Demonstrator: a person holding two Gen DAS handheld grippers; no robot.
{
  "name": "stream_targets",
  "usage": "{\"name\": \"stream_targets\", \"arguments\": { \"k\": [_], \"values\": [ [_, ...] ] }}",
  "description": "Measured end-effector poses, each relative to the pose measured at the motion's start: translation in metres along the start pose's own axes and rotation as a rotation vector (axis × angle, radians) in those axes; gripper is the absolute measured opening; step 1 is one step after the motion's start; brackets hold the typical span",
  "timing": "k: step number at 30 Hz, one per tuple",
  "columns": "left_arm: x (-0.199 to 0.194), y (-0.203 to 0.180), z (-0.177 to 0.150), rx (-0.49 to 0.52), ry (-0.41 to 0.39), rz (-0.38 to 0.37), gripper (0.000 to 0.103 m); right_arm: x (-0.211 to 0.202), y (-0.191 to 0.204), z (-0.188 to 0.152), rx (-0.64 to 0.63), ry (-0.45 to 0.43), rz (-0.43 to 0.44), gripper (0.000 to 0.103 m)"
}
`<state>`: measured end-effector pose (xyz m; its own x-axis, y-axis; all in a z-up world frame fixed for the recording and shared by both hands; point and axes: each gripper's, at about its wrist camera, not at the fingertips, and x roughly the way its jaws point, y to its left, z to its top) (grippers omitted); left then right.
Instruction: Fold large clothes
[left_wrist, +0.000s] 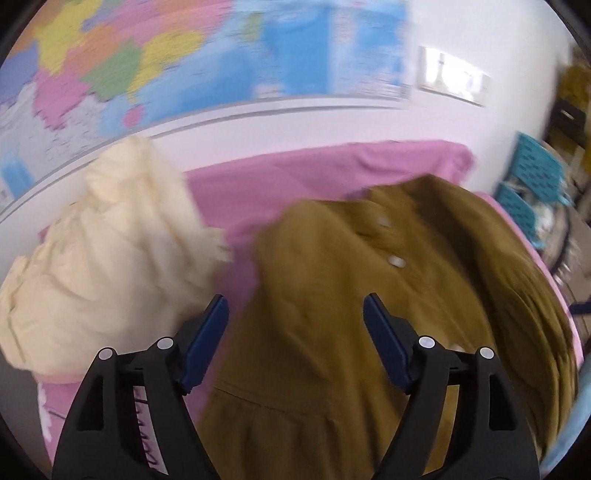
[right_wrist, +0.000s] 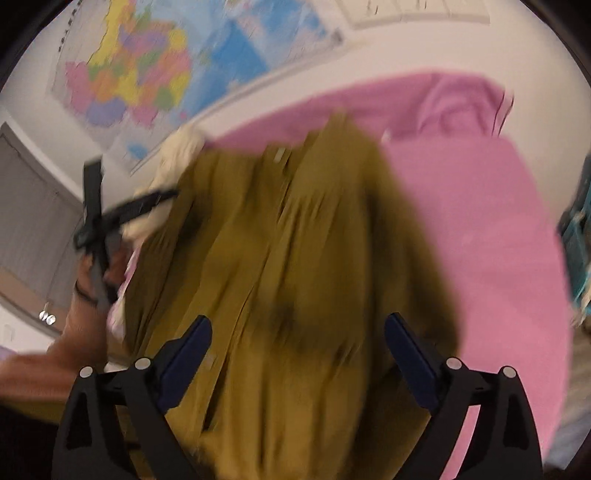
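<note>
- My left gripper (left_wrist: 295, 314) has its jaws spread, pinching nothing; the olive-brown garment (left_wrist: 351, 295) lies beneath and ahead of it on the pink sheet (left_wrist: 295, 173).
- A cream garment (left_wrist: 110, 240) sits heaped to its left.
- My right gripper (right_wrist: 297, 334) also stands spread wide over the olive-brown garment, nothing pinched.

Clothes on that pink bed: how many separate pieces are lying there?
2. An olive-brown buttoned garment is spread in the middle of the pink sheet; a crumpled cream garment lies to its left. More may be hidden beneath.

Matt olive cloth shirt (left_wrist: 332, 295) on soft pink sheet (left_wrist: 277, 177)
</note>
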<state>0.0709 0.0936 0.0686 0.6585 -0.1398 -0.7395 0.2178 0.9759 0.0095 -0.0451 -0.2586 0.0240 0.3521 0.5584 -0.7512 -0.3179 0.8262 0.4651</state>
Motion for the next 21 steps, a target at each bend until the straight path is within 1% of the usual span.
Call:
{"name": "stream_targets", "arguments": {
  "k": [1,3,4,5,6,7,8,9,11,13,15,16,17,18,19,20,21],
  "values": [
    [-0.001,-0.006,-0.001,0.017,-0.001,-0.018,0.075,0.006,0.005,-0.013,-0.006,0.031,-0.008,0.093],
    [-0.008,-0.024,-0.005,0.061,0.004,-0.061,0.075,0.015,0.014,-0.028,-0.031,0.056,-0.065,0.094],
    [-0.009,-0.032,-0.007,0.081,0.008,-0.080,0.075,0.019,0.015,-0.030,-0.027,0.065,-0.061,0.094],
    [-0.009,-0.038,-0.007,0.097,0.009,-0.090,0.075,0.025,0.016,-0.031,-0.030,0.073,-0.049,0.086],
    [-0.009,-0.044,-0.008,0.114,0.008,-0.094,0.075,0.030,0.018,-0.030,-0.060,0.075,-0.082,0.052],
    [-0.007,-0.048,-0.008,0.129,0.009,-0.096,0.075,0.031,0.017,-0.027,-0.057,0.075,-0.100,0.030],
    [-0.007,-0.053,-0.009,0.133,0.013,-0.102,0.075,0.029,0.014,-0.022,-0.040,0.074,-0.090,0.014],
    [-0.006,-0.056,-0.009,0.136,0.019,-0.115,0.075,0.021,0.010,-0.018,-0.016,0.053,-0.083,0.010],
    [-0.007,-0.061,-0.009,0.141,0.022,-0.125,0.075,-0.006,0.001,-0.005,0.012,-0.018,-0.132,0.009],
    [-0.007,-0.066,-0.008,0.154,0.013,-0.115,0.075,-0.038,-0.014,0.006,0.063,-0.096,-0.147,0.009],
    [-0.006,-0.071,-0.007,0.155,0.009,-0.131,0.075,-0.075,-0.036,0.019,0.117,-0.193,-0.196,0.009],
    [-0.004,-0.073,-0.005,0.159,0.008,-0.133,0.075,-0.088,-0.050,0.025,0.160,-0.231,-0.196,0.009],
    [-0.002,-0.078,-0.004,0.163,0.010,-0.129,0.075,-0.099,-0.070,0.029,0.217,-0.256,-0.171,0.009],
    [0.002,-0.080,-0.004,0.167,0.021,-0.129,0.075,-0.104,-0.088,0.031,0.268,-0.279,-0.187,0.010],
    [0.006,-0.083,-0.005,0.167,0.031,-0.130,0.075,-0.106,-0.101,0.031,0.297,-0.293,-0.234,0.012],
    [0.011,-0.086,-0.005,0.167,0.045,-0.131,0.075,-0.103,-0.114,0.033,0.317,-0.298,-0.294,0.017],
    [0.017,-0.088,-0.007,0.170,0.063,-0.135,0.075,-0.094,-0.134,0.032,0.371,-0.280,-0.292,0.022]
  ]
}}
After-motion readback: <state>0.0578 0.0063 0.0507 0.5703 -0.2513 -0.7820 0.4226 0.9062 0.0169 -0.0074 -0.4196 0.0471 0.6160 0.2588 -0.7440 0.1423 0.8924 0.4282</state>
